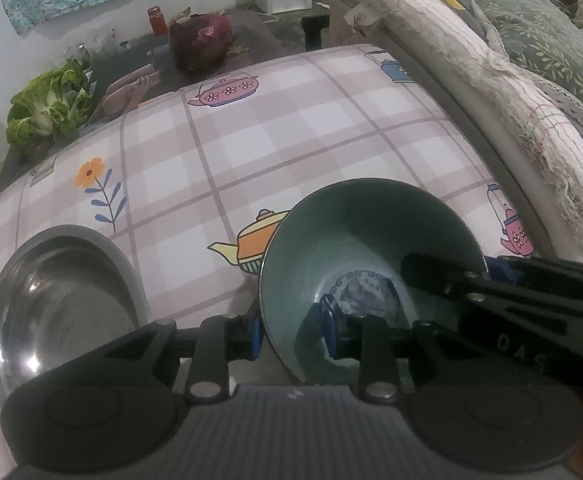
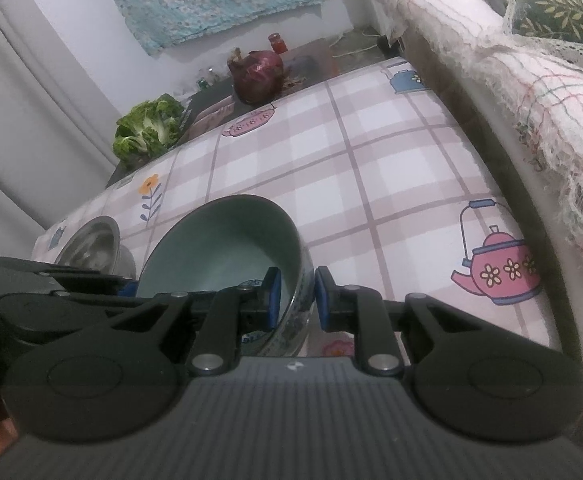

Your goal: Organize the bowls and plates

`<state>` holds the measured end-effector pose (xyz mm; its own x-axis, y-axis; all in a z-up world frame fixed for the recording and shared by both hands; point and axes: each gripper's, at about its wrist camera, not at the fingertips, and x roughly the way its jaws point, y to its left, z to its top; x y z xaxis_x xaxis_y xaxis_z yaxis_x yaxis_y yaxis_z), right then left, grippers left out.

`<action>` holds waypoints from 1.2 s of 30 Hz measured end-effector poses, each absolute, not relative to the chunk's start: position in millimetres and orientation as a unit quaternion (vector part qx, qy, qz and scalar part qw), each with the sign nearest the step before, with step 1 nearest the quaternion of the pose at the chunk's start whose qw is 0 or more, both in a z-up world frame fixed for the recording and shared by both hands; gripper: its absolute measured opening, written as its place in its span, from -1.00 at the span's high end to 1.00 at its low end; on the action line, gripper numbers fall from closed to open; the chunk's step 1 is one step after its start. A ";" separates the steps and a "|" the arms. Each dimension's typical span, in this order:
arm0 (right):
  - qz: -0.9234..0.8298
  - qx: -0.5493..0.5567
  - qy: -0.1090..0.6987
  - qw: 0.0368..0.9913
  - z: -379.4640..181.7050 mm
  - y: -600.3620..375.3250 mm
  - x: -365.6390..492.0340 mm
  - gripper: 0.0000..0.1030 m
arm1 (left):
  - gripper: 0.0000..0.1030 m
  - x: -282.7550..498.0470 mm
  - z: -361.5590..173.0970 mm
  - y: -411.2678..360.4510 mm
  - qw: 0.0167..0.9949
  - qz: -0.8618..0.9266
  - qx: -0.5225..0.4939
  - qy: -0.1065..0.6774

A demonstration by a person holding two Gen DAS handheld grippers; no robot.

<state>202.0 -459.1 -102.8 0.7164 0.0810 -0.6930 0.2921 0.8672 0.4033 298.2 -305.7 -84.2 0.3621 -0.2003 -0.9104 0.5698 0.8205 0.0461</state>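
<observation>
A green ceramic bowl point(image 1: 371, 248) with a blue-and-white patterned outside is held between both grippers above the checked tablecloth point(image 1: 291, 128). My left gripper point(image 1: 293, 332) straddles the bowl's left rim, one pad inside and one outside. My right gripper point(image 2: 294, 300) is shut on the bowl's right rim point(image 2: 303, 280), and its black arm point(image 1: 511, 292) shows in the left wrist view. A steel bowl point(image 1: 63, 304) sits on the cloth to the left; it also shows in the right wrist view point(image 2: 91, 244).
A sofa edge draped in frayed white cloth point(image 1: 511, 92) runs along the right side of the table. Beyond the far table edge lie leafy greens point(image 1: 47, 112), a purple cabbage point(image 1: 203, 40) and a red jar point(image 1: 157, 20).
</observation>
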 end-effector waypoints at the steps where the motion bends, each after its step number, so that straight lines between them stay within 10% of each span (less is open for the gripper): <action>1: -0.060 0.252 0.372 0.891 -103.2 -459.5 202.2 0.66 | 0.40 298.3 -84.3 -306.2 0.805 -0.239 0.181 0.512; 36: -0.059 0.275 0.366 0.887 -98.0 -465.9 198.4 0.65 | 0.35 290.0 -66.8 -308.0 0.814 -0.253 0.178 0.492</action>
<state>198.4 -465.9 -98.0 0.7256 0.0965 -0.6813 0.3055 0.8420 0.4446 290.0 -308.0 -66.8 0.3874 -0.2363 -0.8911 0.5872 0.8084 0.0409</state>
